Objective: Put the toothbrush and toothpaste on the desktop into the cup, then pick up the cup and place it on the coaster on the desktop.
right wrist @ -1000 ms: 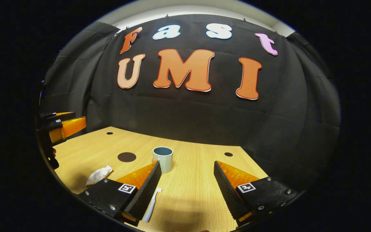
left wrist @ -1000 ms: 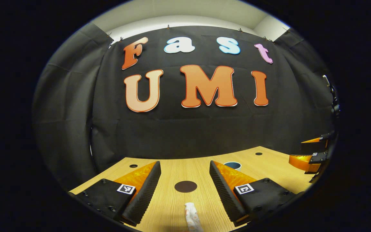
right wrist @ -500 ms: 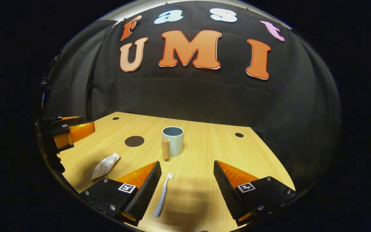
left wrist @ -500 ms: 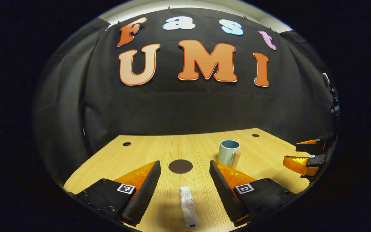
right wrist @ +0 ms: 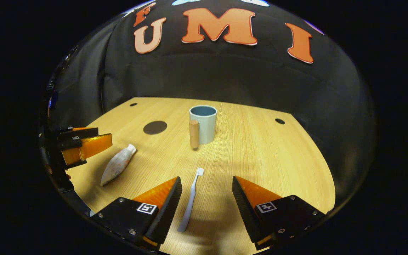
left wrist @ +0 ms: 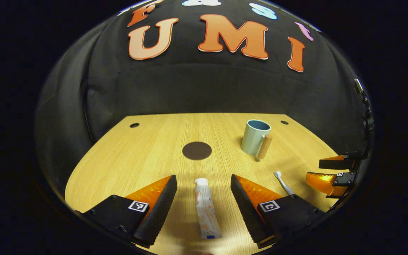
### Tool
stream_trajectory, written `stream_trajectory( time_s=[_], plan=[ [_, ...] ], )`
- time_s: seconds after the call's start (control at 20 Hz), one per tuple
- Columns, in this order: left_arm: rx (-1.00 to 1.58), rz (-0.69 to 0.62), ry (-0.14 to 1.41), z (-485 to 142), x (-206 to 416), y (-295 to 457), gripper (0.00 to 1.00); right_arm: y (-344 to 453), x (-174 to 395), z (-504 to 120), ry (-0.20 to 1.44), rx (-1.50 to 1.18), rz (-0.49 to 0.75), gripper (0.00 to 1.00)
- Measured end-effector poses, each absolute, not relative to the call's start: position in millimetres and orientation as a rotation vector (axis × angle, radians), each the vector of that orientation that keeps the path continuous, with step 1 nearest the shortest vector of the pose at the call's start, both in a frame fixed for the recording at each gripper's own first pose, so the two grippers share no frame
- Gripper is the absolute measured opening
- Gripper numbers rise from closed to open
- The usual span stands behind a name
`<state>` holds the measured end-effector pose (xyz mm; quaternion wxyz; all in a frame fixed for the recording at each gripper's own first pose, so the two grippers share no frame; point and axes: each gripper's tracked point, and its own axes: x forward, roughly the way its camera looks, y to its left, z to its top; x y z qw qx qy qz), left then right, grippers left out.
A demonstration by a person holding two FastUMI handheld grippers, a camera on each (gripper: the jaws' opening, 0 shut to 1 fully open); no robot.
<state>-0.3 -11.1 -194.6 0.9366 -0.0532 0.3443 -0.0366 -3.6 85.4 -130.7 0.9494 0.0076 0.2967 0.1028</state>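
A white toothpaste tube [left wrist: 207,209] lies flat on the wooden desktop [left wrist: 147,152], right between the fingers of my open left gripper [left wrist: 204,189], which hangs above it. In the right gripper view the same toothpaste tube [right wrist: 118,165] lies at the left. A pale toothbrush [right wrist: 191,199] lies lengthwise under my open right gripper [right wrist: 207,189], head pointing away; the toothbrush [left wrist: 282,181] also shows in the left gripper view. The light blue cup [right wrist: 204,123] with a wooden handle stands upright beyond, also seen as the cup [left wrist: 255,136]. A dark round coaster [left wrist: 197,150] lies left of it.
The desktop has small dark holes near its far corners [left wrist: 134,125] [right wrist: 279,121]. Black cloth walls close the booth behind and at both sides. The other gripper shows at each view's edge: the right gripper [left wrist: 331,173] and the left gripper [right wrist: 80,145].
Both grippers have risen and tilted downward, so more of the desktop shows. The toothpaste and toothbrush now lie fully between the fingers; the cup and coaster appear farther off.
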Motion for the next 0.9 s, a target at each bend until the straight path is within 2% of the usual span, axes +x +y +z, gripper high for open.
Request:
stream_trajectory(
  time_s=[0.3, 0.5, 0.55, 0.65, 0.7, 0.85, 0.9],
  plan=[
    [-0.129, -0.069, 0.844, -235, -13, -7, 0.98, 101, 0, -158, 0.728, -0.007, 0.246, 0.77],
    [-0.125, -0.057, 0.909, -253, -19, -3, 0.98, 114, 0, -178, 0.824, 0.008, 0.280, 0.57],
    [-0.124, -0.049, 0.932, -257, -20, -4, 0.98, 116, 1, -183, 0.836, -0.002, 0.278, 0.59],
    [-0.130, -0.044, 0.960, -261, -18, -4, 0.98, 118, 2, -193, 0.864, -0.012, 0.274, 0.48],
    [-0.131, -0.049, 0.974, -264, -19, -5, 0.99, 120, 2, -195, 0.880, -0.010, 0.277, 0.51],
    [-0.131, -0.070, 1.018, -275, -20, -19, 0.99, 117, 4, -194, 0.891, 0.019, 0.264, 0.49],
    [-0.135, -0.072, 1.045, -282, -22, -23, 0.95, 116, 5, -195, 0.898, 0.021, 0.259, 0.53]
  ],
)
